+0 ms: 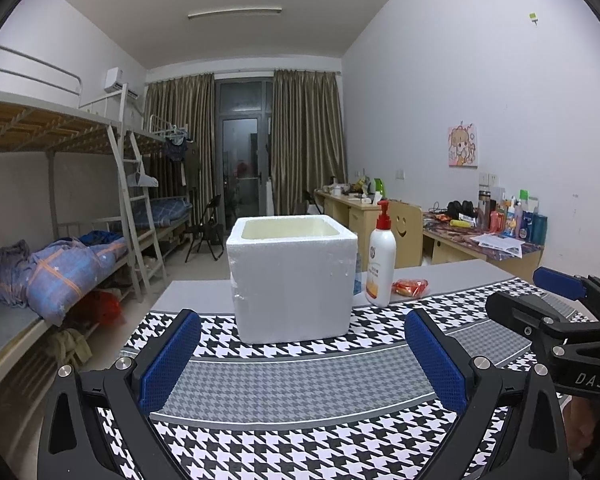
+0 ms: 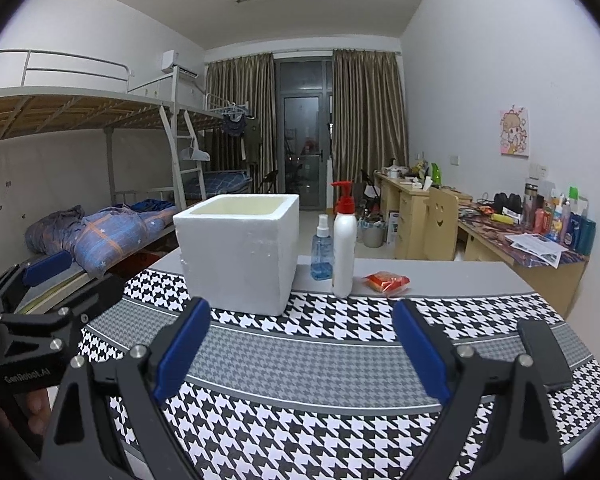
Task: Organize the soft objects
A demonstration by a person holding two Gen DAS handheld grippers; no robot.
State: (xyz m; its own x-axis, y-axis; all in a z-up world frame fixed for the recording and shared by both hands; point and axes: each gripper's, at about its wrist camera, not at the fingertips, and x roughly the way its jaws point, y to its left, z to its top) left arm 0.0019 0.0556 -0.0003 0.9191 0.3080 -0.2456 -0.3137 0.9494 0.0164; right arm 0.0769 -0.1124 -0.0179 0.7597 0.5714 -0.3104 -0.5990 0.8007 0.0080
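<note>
A white foam box (image 1: 292,280) stands open-topped on the houndstooth cloth (image 1: 300,448); it also shows in the right wrist view (image 2: 240,252). A small red soft packet (image 1: 410,287) lies on the grey table to its right, also seen in the right wrist view (image 2: 387,281). My left gripper (image 1: 302,356) is open and empty, in front of the box. My right gripper (image 2: 300,344) is open and empty, nearer the packet. Each gripper shows at the edge of the other's view.
A white pump bottle (image 1: 381,264) stands right of the box, with a blue spray bottle (image 2: 322,254) beside it. A black phone-like slab (image 2: 544,354) lies on the cloth at right. Bunk beds stand left, cluttered desks right.
</note>
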